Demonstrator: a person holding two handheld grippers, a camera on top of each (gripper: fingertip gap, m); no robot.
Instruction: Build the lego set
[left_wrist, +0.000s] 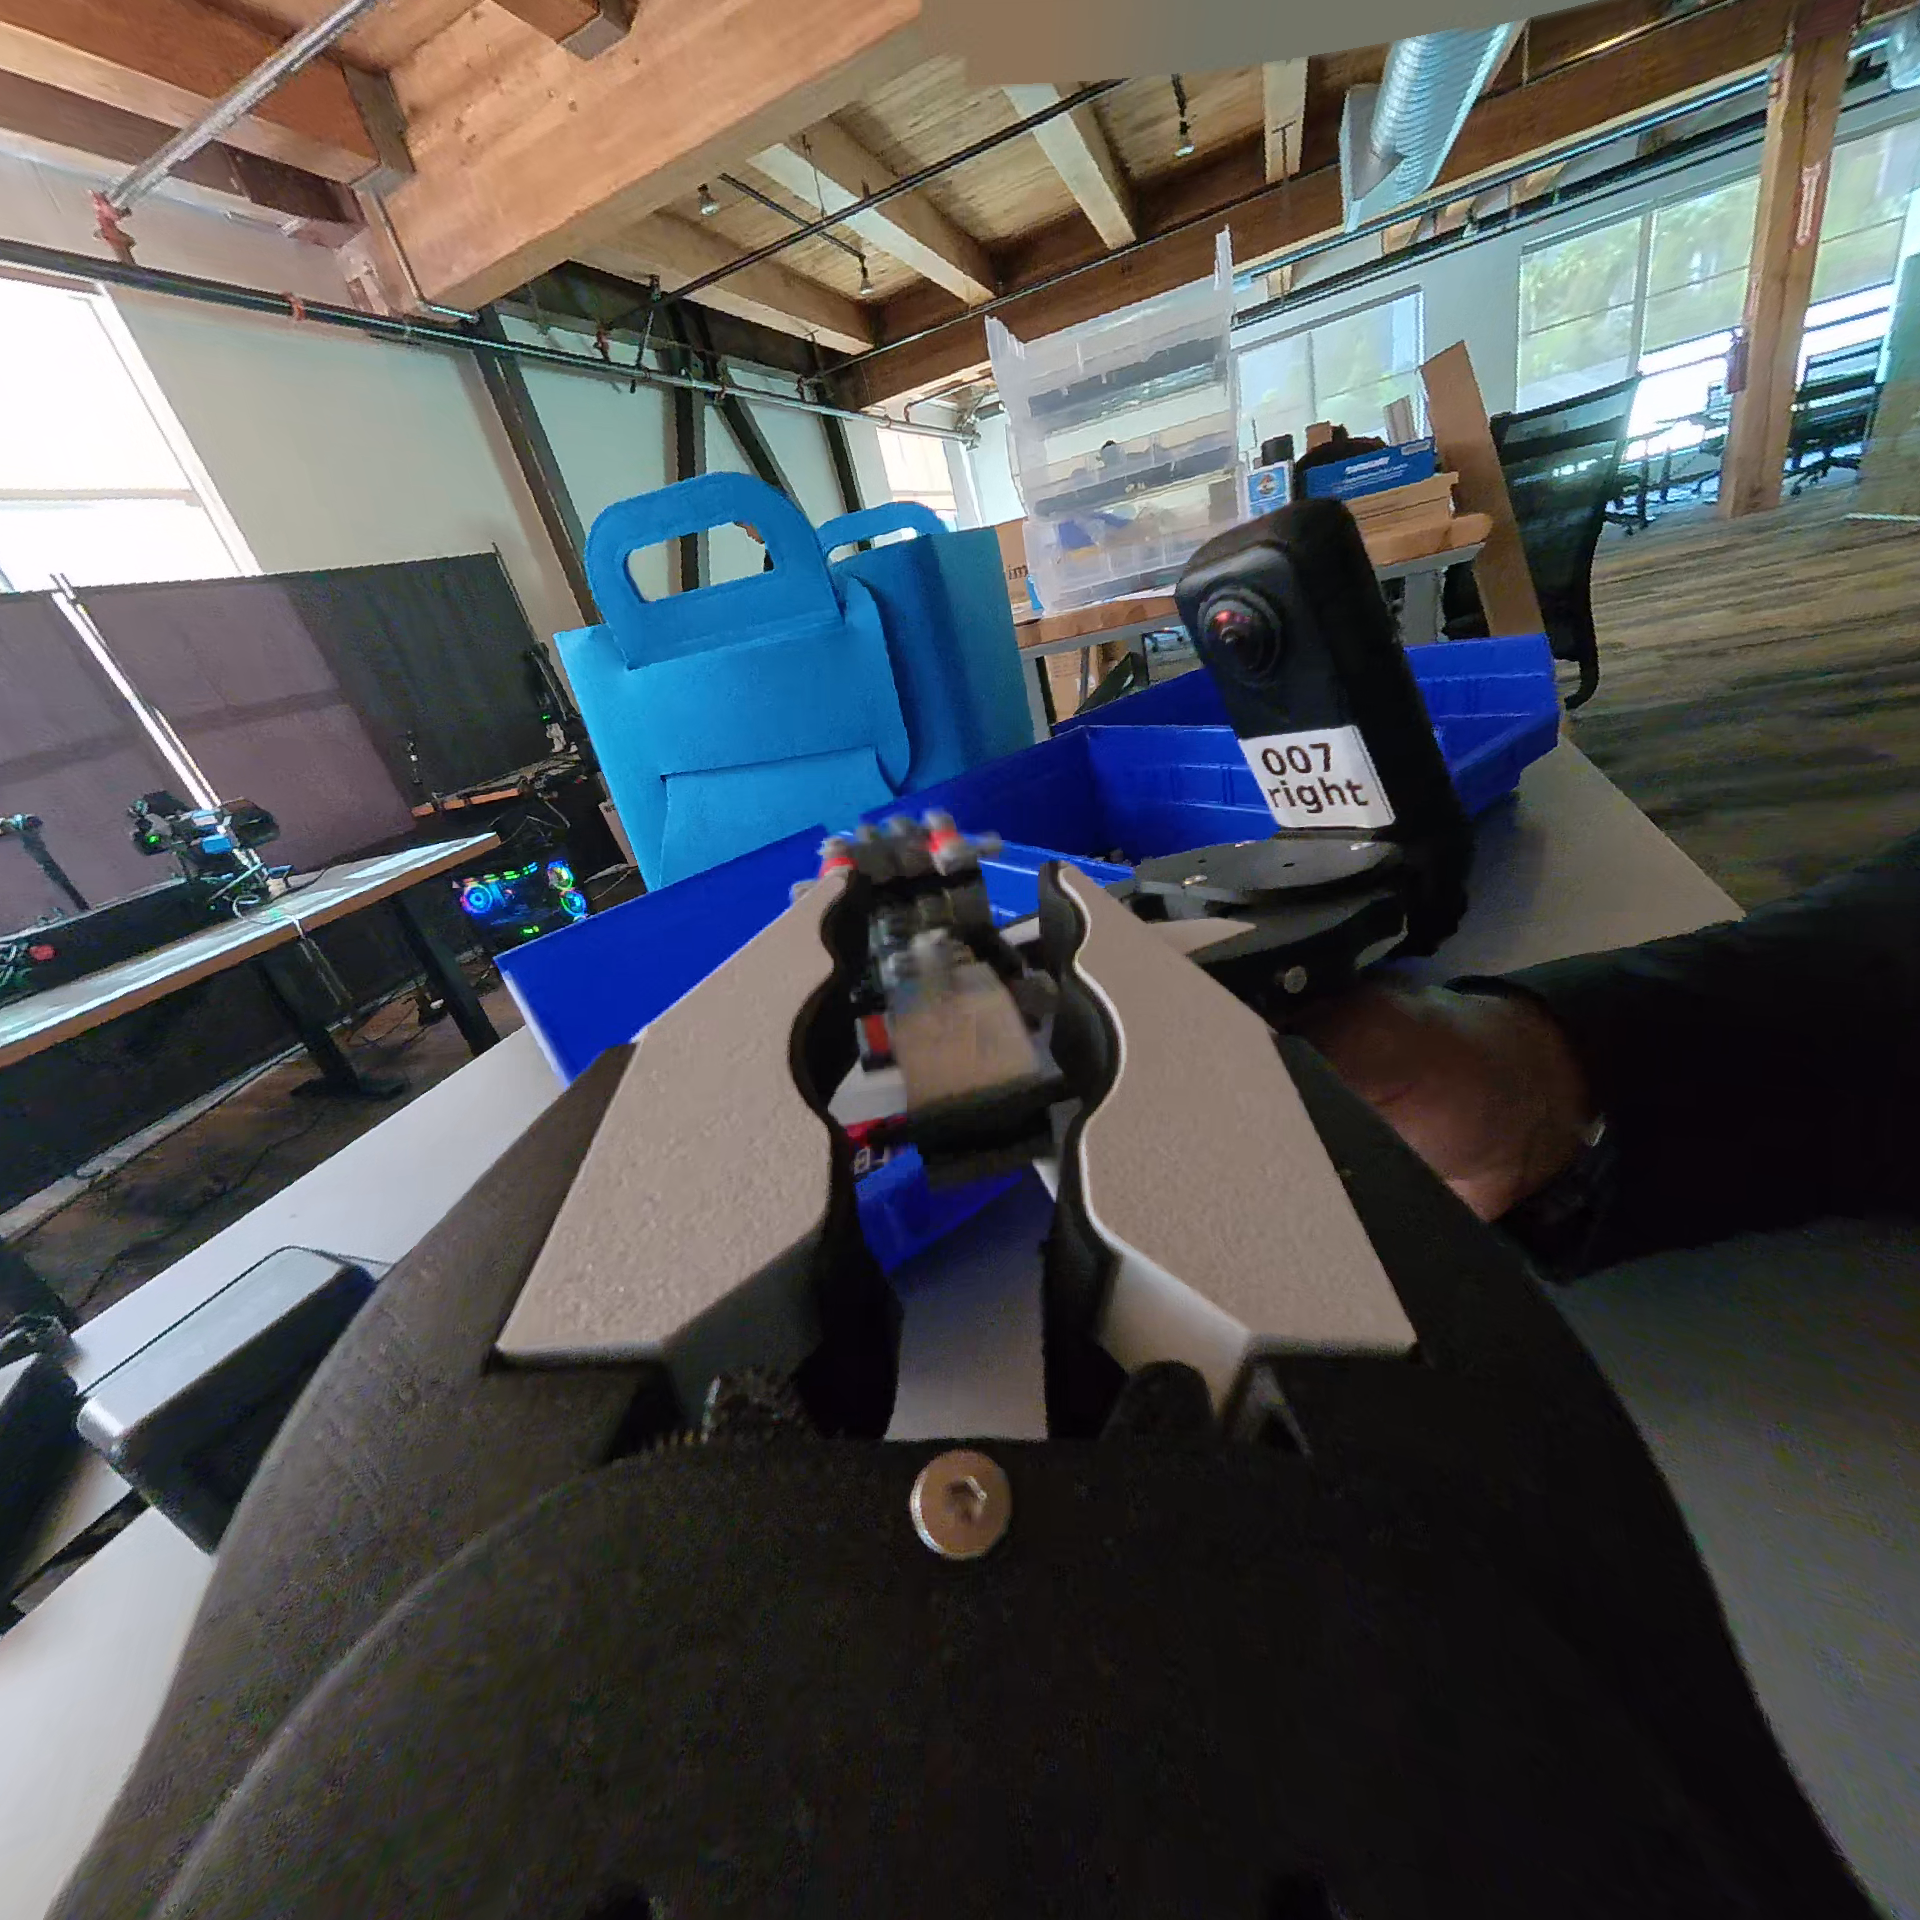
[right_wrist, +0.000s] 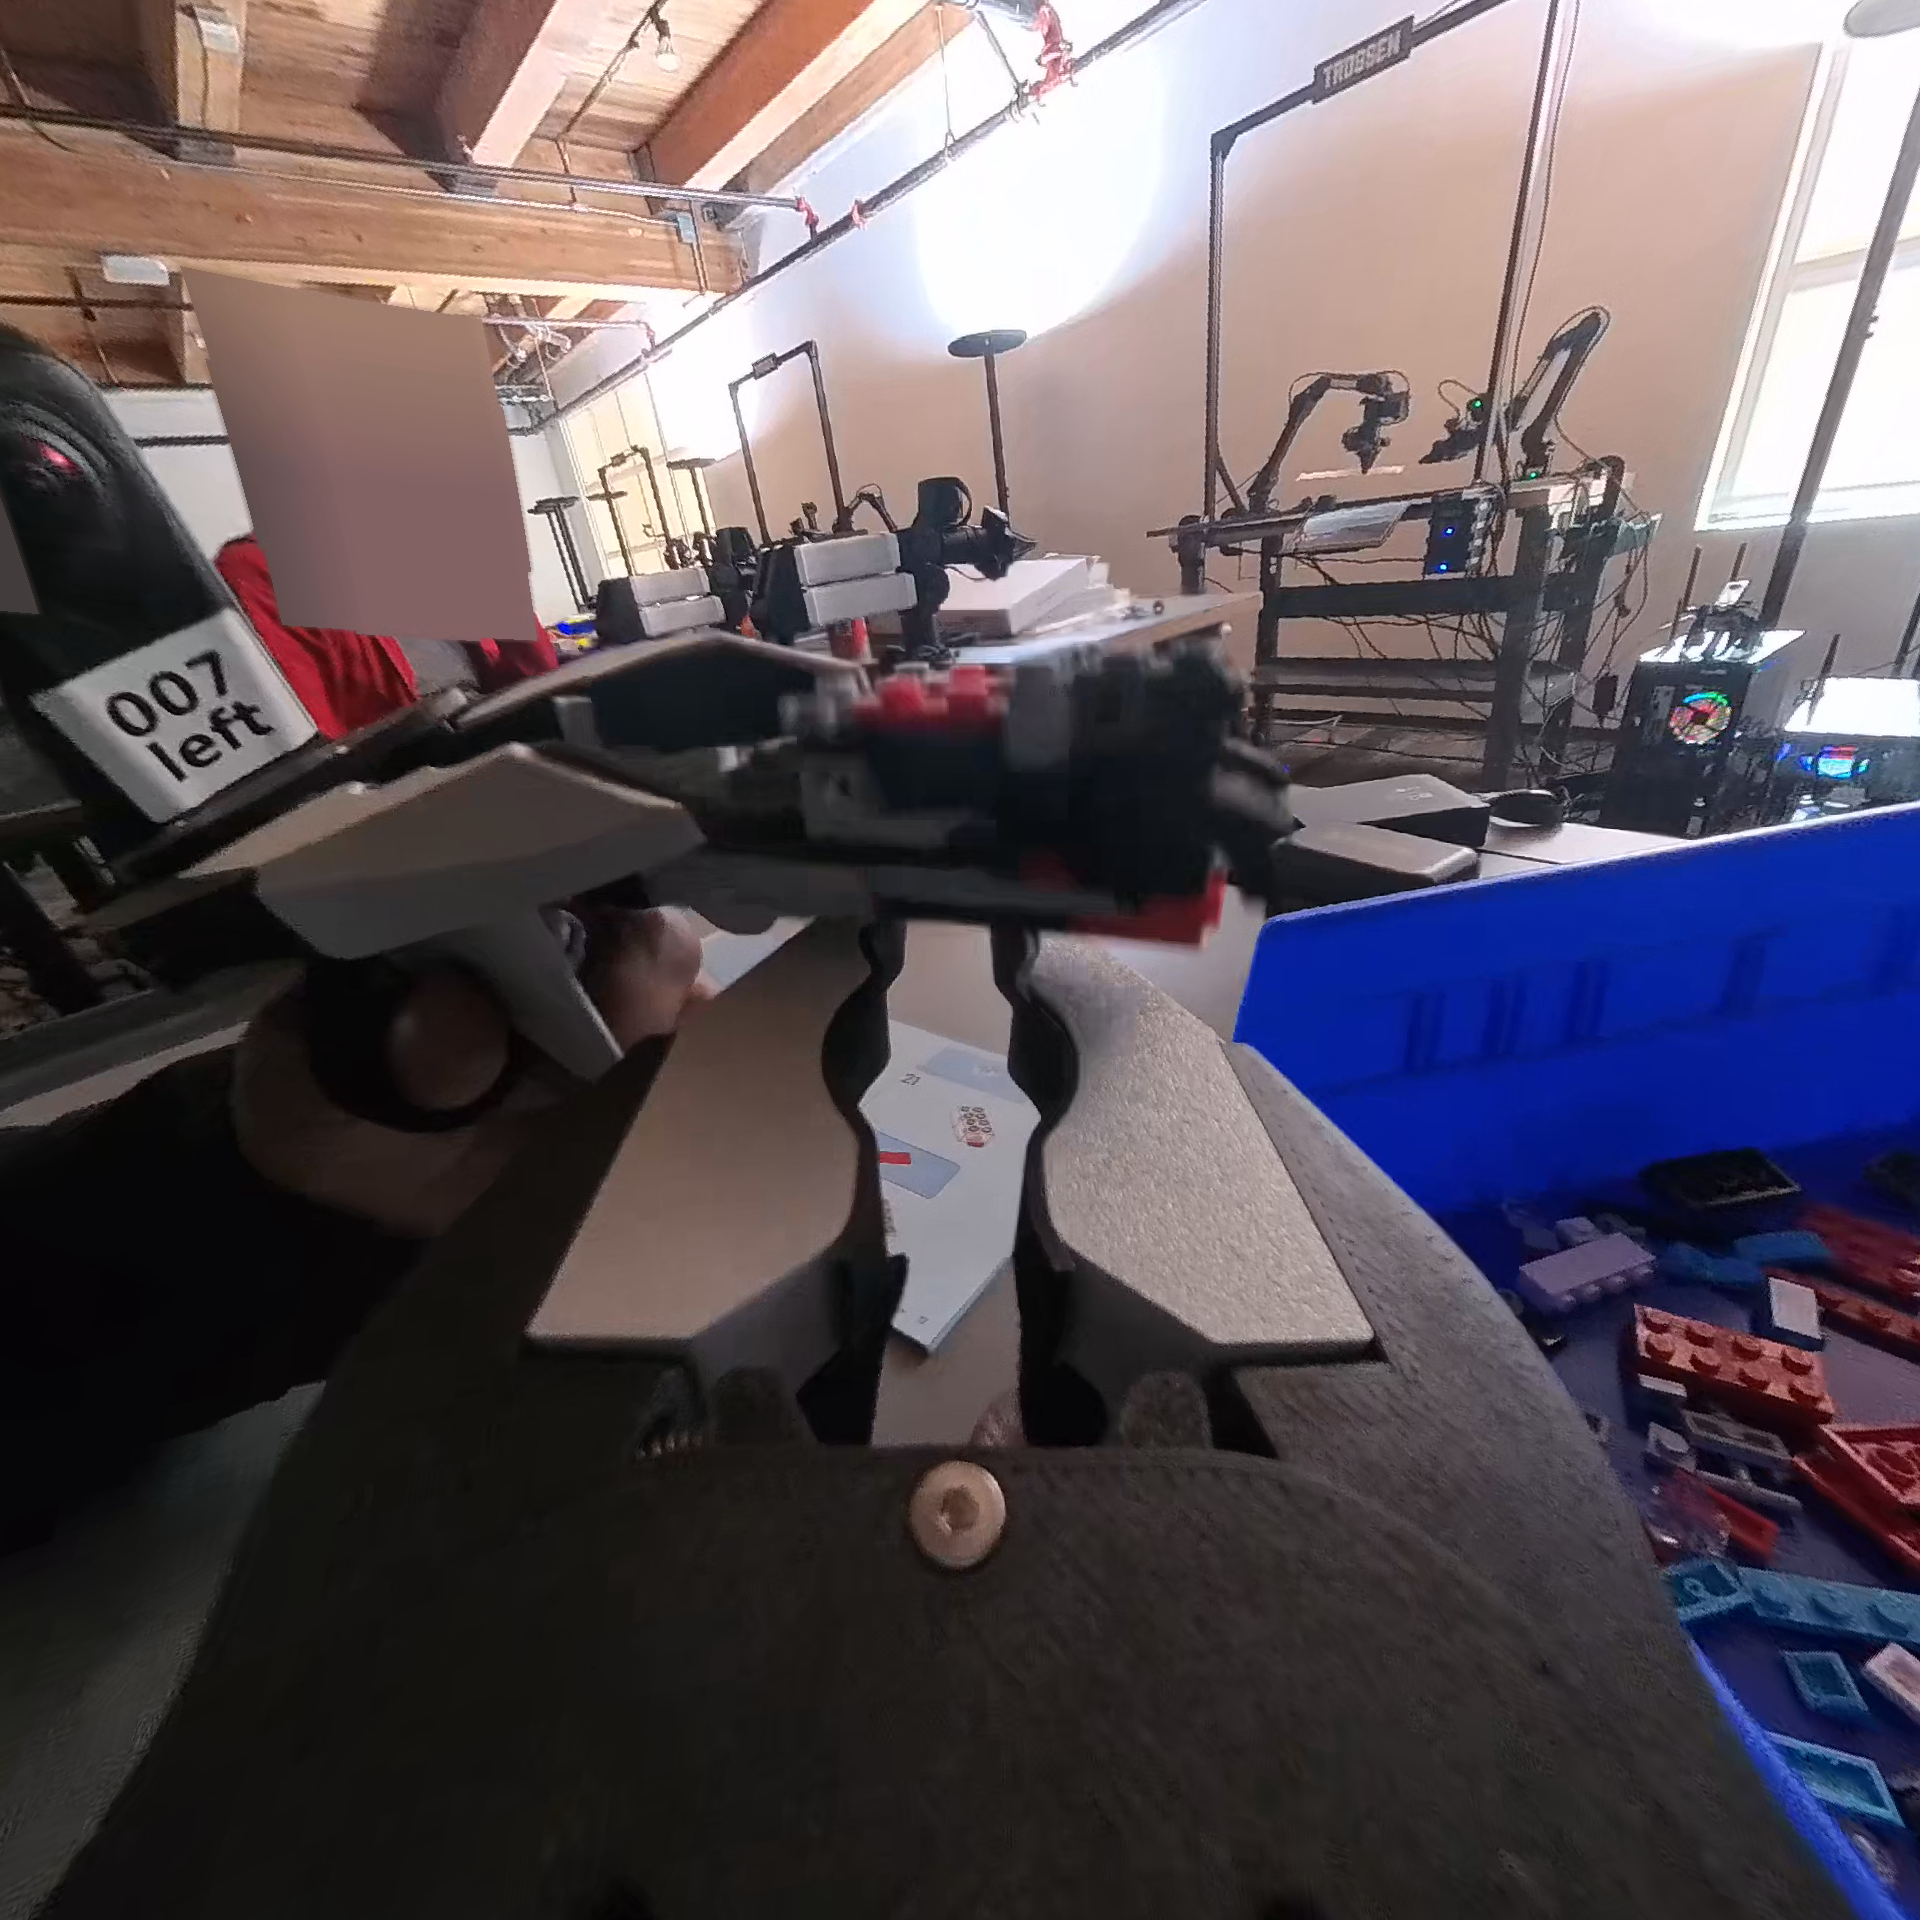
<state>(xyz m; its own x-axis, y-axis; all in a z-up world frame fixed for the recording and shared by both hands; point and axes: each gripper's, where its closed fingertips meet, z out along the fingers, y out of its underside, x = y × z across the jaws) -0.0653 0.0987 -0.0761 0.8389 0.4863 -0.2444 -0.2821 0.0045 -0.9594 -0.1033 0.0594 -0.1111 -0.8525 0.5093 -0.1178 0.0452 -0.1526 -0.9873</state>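
Observation:
A part-built lego model (left_wrist: 935, 997) of grey, black and red bricks sits clamped between the two grey fingers of my left gripper (left_wrist: 940, 935), lifted above the table. In the right wrist view the same lego model (right_wrist: 1018, 790) lies sideways in the air, held from the left by the left gripper (right_wrist: 727, 769). My right gripper (right_wrist: 948, 940) points up at the model's underside. Its jaws stand a narrow gap apart and the tips reach the model's bottom plate. Whether they clamp it is hidden. The right gripper's body (left_wrist: 1247, 894) shows beside the model.
A blue bin (right_wrist: 1558, 1018) with several loose red, blue, lilac and black bricks (right_wrist: 1730, 1361) is at the right. An instruction booklet (right_wrist: 956, 1195) lies on the table below the right fingers. More blue bins (left_wrist: 1143, 779) and blue felt bags (left_wrist: 748, 686) stand behind. The grippers' ends are close to 6 centimeters from one another.

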